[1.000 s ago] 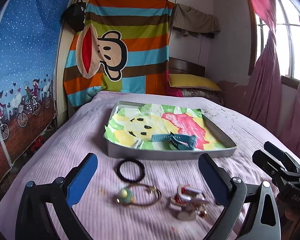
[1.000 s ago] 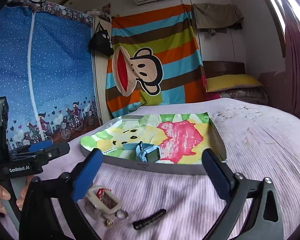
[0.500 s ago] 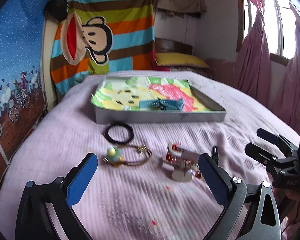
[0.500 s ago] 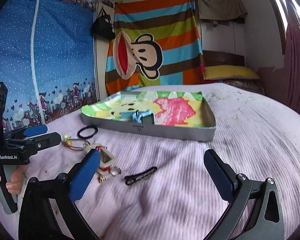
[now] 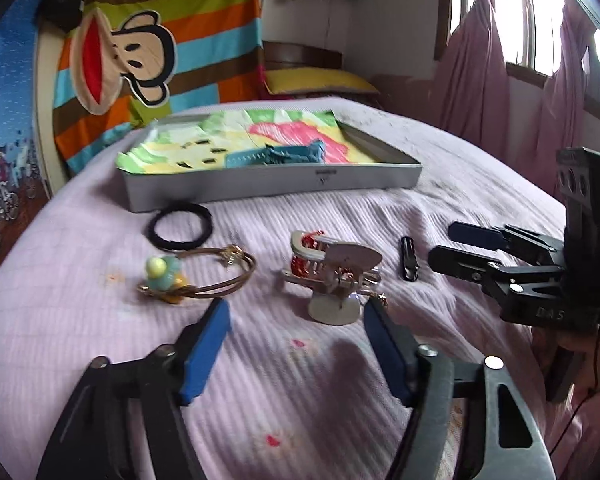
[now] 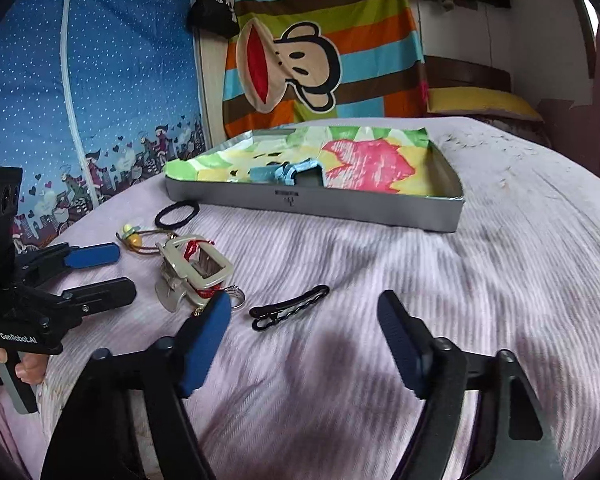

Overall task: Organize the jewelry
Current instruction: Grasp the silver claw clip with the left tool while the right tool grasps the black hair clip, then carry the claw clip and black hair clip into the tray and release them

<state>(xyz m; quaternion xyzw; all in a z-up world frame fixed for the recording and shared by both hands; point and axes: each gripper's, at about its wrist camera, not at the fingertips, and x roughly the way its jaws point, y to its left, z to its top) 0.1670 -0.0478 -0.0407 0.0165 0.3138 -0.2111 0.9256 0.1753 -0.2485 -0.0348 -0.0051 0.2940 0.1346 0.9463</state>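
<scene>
Your left hand-held gripper [image 5: 296, 344], jaws closing on nothing, has the hair claw [image 5: 332, 270] on the bed [image 5: 100, 340] just ahead, nearer than your also empty, closing right hand-held gripper [image 6: 304, 340].

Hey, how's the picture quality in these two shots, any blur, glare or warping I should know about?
Left wrist view: window blown out white, tray and its contents smeared by motion blur, edges bowed by the fisheye. Right wrist view: softer, even light, bedspread ridges streaked with blur, dark vignette in the corners, faint shadows under the hand-held gripper.
</scene>
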